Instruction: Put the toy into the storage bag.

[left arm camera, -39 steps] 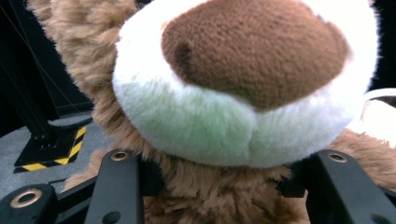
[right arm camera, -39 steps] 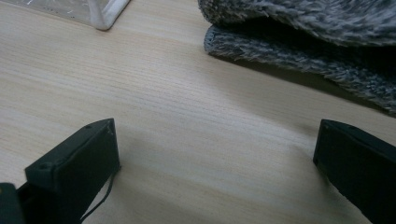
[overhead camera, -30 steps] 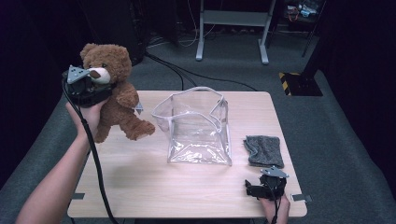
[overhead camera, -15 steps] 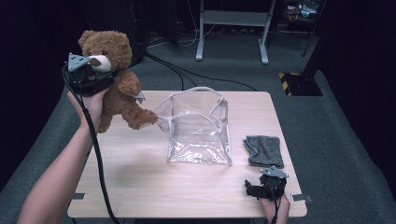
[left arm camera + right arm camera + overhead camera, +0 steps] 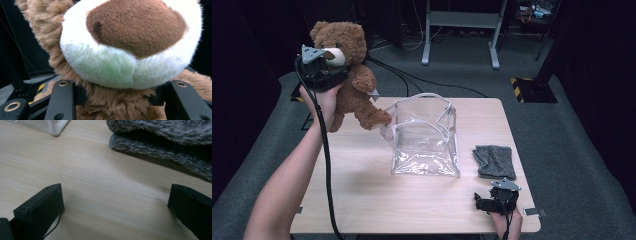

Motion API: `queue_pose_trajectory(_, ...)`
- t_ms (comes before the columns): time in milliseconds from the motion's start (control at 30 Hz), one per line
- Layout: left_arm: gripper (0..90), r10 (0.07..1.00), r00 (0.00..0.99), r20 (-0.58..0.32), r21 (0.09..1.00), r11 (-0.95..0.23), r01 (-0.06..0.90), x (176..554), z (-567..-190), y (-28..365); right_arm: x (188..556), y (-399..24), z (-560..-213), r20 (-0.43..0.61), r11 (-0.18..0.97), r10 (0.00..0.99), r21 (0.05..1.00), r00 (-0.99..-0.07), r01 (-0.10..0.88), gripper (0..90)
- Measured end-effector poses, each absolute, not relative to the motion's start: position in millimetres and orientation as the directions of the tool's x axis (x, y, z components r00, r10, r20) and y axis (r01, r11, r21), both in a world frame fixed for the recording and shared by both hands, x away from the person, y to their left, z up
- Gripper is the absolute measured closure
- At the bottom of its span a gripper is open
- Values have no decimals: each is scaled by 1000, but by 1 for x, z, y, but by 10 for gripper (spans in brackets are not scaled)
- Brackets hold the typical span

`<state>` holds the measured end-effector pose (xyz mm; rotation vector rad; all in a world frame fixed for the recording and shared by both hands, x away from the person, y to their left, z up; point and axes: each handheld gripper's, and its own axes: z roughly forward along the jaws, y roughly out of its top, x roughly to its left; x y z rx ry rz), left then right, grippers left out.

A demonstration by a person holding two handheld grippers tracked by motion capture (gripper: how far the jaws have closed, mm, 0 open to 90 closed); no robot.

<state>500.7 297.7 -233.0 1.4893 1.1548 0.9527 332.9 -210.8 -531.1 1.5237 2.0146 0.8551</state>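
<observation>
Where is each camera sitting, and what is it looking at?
High view: above the person's side, looking forward and down at the table; both forearms and tongs show.
Left gripper view: rides the left tongs, facing the teddy bear they clamp; two black jaws show.
Right gripper view: rides the right tongs, low over the table, facing the grey cloth; jaws apart.
Shared: the high view shows that bear and cloth as well.

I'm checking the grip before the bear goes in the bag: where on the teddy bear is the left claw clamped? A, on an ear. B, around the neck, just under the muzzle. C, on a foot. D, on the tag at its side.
B: in the left gripper view the left claw has its two black jaws on either side of the teddy bear's brown fur directly below the white muzzle.
</observation>
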Motion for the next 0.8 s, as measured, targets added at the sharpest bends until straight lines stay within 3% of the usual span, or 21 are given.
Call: queue_pose_trajectory(800,465,940,341,6,977,-77,197,540,-236,201,332,-211,-531,0,195,960,718,-280,668,0)
